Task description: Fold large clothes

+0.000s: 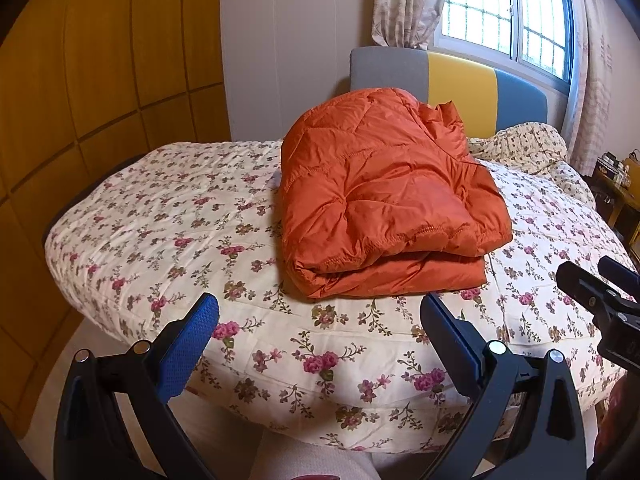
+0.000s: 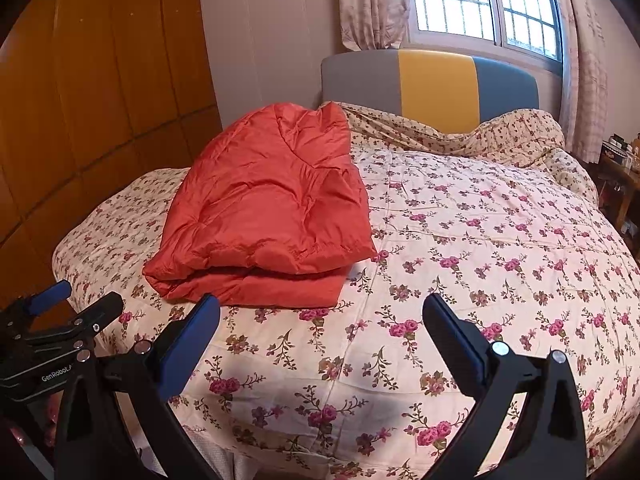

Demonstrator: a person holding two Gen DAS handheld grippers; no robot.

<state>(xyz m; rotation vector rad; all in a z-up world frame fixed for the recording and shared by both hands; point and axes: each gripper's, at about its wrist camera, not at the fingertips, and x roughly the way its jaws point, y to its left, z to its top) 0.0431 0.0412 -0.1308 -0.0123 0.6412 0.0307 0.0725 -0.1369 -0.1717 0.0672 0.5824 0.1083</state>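
An orange quilted down garment (image 1: 384,196) lies folded into a thick bundle on the floral bed cover (image 1: 160,216). In the right wrist view the same orange garment (image 2: 268,208) sits left of centre on the bed cover (image 2: 480,248). My left gripper (image 1: 320,308) is open, held back over the bed's near edge just short of the bundle, with nothing between its blue pads. My right gripper (image 2: 322,306) is open too, to the right of the bundle's near corner. Each gripper shows at the edge of the other's view: the right gripper (image 1: 600,280) and the left gripper (image 2: 76,300).
A grey, yellow and blue headboard (image 2: 436,84) stands at the far end under a barred window (image 2: 484,4) with curtains. Crumpled floral bedding (image 2: 520,132) lies by the headboard. A wooden wardrobe (image 1: 100,60) lines the left wall. A cluttered side table (image 1: 620,184) stands at far right.
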